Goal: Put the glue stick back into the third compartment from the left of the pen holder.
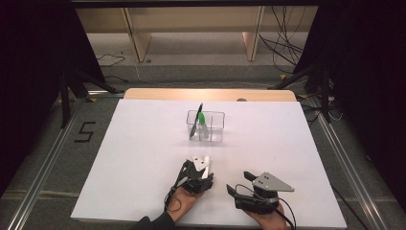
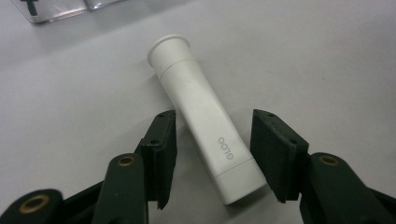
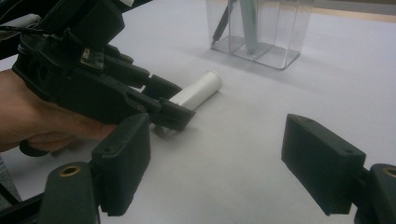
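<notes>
In the high view, the left gripper lies low on the white table, short of the clear organizer; the right gripper rests beside it.

In the left gripper view, a white glue stick lies flat between the jaws, with gaps both sides: open, grasp not yet made. Next, I judge, they must close squarely on the tube.

In the right gripper view, its own jaws stand wide and empty.
</notes>
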